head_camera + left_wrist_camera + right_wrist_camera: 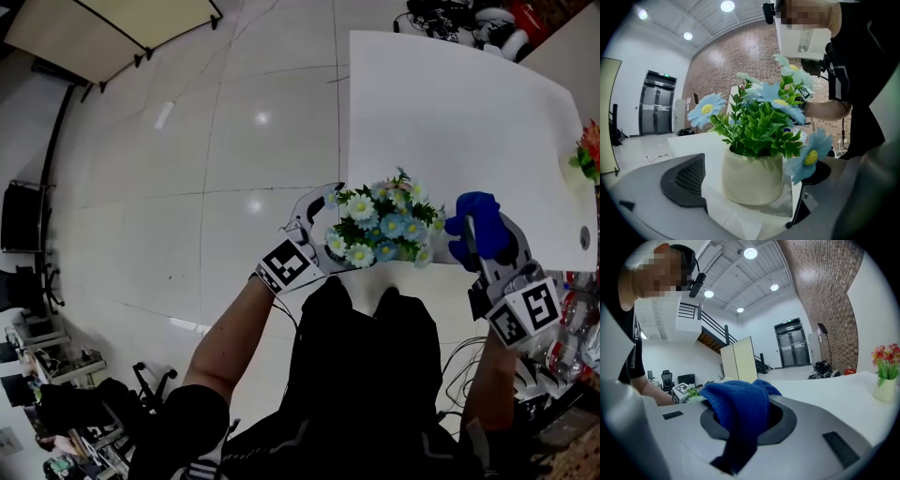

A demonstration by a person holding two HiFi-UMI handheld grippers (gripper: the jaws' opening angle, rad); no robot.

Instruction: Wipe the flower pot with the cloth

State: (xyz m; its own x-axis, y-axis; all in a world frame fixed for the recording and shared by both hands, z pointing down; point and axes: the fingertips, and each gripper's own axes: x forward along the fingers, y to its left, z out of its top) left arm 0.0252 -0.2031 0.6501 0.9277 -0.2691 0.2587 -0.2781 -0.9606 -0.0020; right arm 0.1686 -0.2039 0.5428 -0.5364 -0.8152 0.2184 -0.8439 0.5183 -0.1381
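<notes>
A cream flower pot point(752, 176) holding green leaves and blue and white daisies point(384, 225) stands at the near edge of the white table point(450, 112). My left gripper point(323, 225) point(750, 185) is open and straddles the pot, with a visible gap between the left pad point(686, 180) and the pot wall. A flower hides the other pad. To the right of the flowers, my right gripper point(478, 239) point(740, 420) is shut on a bunched blue cloth point(476, 220) point(738, 404), close to the plant but apart from it.
A second pot with red and orange flowers point(589, 155) point(886, 376) stands at the table's right edge. Cables and gear point(469, 23) lie past the far end. Clutter point(572, 342) sits low on the right. Glossy tiled floor point(234, 169) spreads to the left.
</notes>
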